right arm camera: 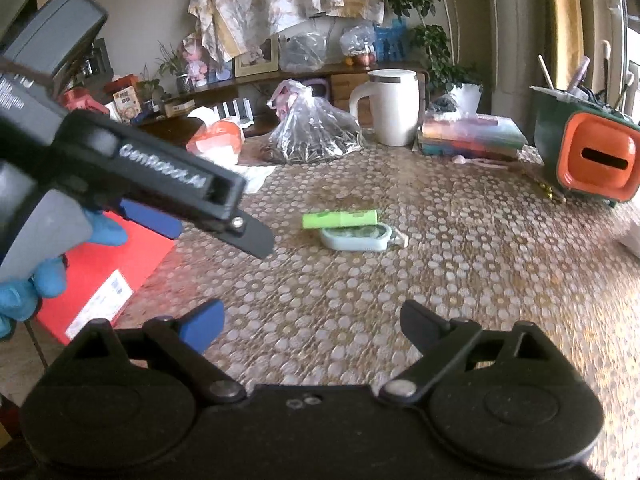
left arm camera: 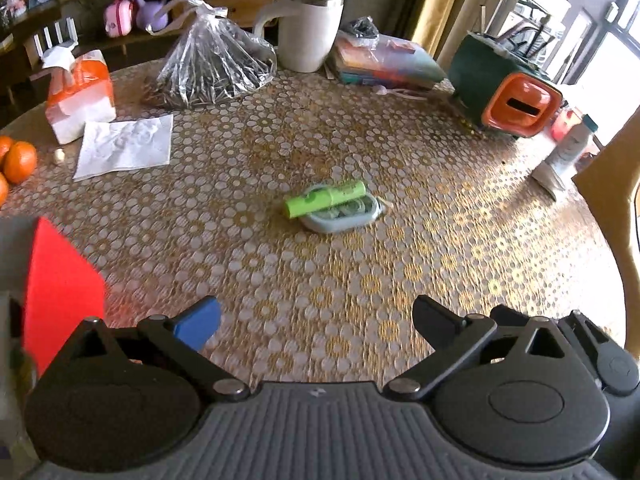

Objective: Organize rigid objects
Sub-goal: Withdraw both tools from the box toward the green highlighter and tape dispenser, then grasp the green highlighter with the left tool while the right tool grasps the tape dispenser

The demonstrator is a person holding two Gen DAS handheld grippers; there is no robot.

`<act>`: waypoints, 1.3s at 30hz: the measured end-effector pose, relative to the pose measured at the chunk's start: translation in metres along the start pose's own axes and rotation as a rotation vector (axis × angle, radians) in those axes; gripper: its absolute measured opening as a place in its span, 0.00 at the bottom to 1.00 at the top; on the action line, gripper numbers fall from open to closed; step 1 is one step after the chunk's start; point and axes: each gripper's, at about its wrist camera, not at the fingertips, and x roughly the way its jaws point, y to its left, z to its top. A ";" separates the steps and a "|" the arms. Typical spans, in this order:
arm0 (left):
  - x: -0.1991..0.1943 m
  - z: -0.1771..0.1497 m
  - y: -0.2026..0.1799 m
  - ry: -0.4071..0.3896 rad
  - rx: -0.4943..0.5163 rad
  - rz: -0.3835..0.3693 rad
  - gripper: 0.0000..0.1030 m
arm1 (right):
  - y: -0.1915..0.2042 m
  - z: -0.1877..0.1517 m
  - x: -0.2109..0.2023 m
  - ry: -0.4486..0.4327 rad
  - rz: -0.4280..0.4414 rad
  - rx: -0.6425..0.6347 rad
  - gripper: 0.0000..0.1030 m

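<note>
A green tube (left arm camera: 325,199) lay across a pale blue case (left arm camera: 342,214) near the middle of the frame, the two touching and alone on the patterned worktop (left arm camera: 360,280). Neither had been picked up, so I judged the sorting hardly begun, with both pieces still to be placed.

The left claw (left arm camera: 316,316) stood wide and empty, well short of the pair. In the other view the right claw (right arm camera: 312,326) was likewise spread with nothing between its fingers, and the left one reached in from the upper left, held by a blue-gloved hand (right arm camera: 48,276).

A red box (right arm camera: 104,272) sat at lower left. The white jug (left arm camera: 310,28), seed bag (left arm camera: 214,64) and green-and-orange bin (left arm camera: 508,92) lined the far side, leaving open room around the pair. The worktop's curved edge ran down the right.
</note>
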 end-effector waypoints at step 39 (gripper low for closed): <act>0.139 0.082 0.007 0.174 -0.402 0.006 0.99 | -0.028 0.041 0.152 0.009 0.018 -0.240 0.91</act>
